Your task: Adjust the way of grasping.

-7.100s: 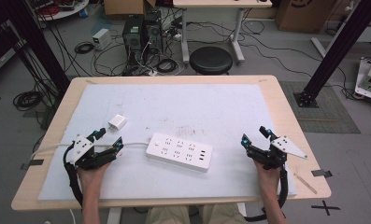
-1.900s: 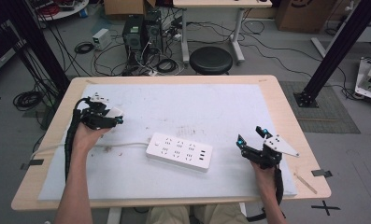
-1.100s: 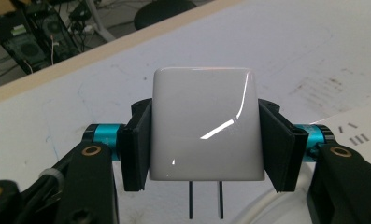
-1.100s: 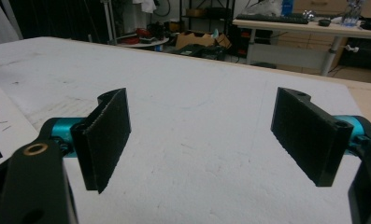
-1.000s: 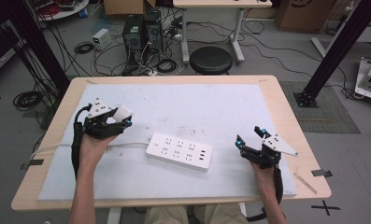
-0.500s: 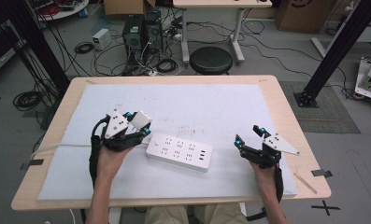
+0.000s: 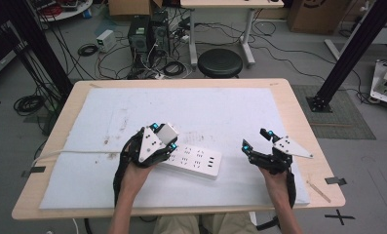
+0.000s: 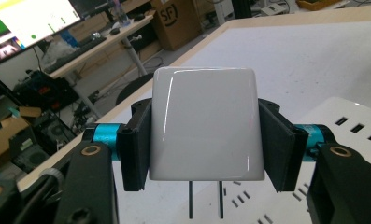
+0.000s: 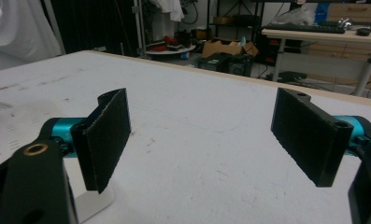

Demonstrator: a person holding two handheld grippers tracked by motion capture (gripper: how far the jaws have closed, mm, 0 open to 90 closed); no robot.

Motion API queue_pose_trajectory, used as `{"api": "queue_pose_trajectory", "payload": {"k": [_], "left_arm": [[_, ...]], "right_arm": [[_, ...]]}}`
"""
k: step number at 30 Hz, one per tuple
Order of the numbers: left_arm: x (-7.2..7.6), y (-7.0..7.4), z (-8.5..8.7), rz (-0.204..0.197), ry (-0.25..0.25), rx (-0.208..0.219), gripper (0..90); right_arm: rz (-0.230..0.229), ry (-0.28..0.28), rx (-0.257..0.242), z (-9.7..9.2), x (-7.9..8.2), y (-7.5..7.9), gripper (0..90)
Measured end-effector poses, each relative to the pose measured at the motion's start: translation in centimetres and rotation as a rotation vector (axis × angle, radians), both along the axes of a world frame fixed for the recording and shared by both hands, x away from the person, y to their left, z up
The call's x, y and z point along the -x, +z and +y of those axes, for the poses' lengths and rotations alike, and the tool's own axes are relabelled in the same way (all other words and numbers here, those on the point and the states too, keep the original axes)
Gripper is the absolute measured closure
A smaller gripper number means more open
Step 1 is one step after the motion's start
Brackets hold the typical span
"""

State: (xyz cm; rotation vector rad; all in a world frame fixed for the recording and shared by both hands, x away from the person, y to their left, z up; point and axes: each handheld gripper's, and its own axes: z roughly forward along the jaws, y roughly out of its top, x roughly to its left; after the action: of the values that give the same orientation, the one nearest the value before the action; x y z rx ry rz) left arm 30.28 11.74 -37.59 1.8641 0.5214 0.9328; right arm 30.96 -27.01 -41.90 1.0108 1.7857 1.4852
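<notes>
Two prongs: they hang from the underside of the white plug-in charger [image 8: 204,123], at the bottom centre of the left gripper view, just above the socket face of the white power strip [image 8: 342,140].
Left gripper [image 7: 163,138]: jaws pinching the charger by its two flat sides, pads flush on both; left of centre in the high view, over the strip's left end.
Right gripper [image 9: 216,140]: jaws spread wide, nothing between them, low over the white mat [image 7: 220,105]; lower right in the high view, just beside the strip's right end.
Charger, place: held off the table in the left gripper, not yet seated in any socket.
Step in hand (judged): plugging the charger into the strip.
How to do it well: keep the charger body square so both prongs meet one pair of slots together; lower straight along the prongs, no rocking; the free gripper could brace the strip's right end against sliding.
Risk (judged): glossy sides may slip in the pads under insertion force.
Left gripper view adds: prongs and slot rows close up.
High view adds: the strip's whole length and its cord [image 7: 74,153] running to the left edge, both hands' spacing.
Right gripper view adds: the strip's corner at lower left.
</notes>
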Motion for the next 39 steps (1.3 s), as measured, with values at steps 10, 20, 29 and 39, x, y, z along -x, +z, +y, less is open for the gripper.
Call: {"api": "queue_pose_trajectory", "payload": {"k": [10, 20, 29, 39], "left_arm": [[1.7, -0.5, -2.7, -0.146, -0.009, -0.11, 42.4], [2.5, -1.3, -4.7, -0.26, -0.02, -0.184, 42.4], [3.6, -2.7, -6.7, -0.478, -0.075, -0.347, 42.4], [4.1, -3.2, -7.8, -0.55, -0.113, -0.381, 42.4]], "right_arm": [[0.025, 0.067, -0.014, 0.6, -0.3, 1.1, 20.5], [0.044, 0.227, 0.002, 2.3, -0.3, 2.7, 20.5], [0.074, 0.404, -0.024, 4.3, -0.2, 3.5, 20.5], [0.131, 0.536, -0.049, 5.7, -0.3, 3.4, 20.7]]}}
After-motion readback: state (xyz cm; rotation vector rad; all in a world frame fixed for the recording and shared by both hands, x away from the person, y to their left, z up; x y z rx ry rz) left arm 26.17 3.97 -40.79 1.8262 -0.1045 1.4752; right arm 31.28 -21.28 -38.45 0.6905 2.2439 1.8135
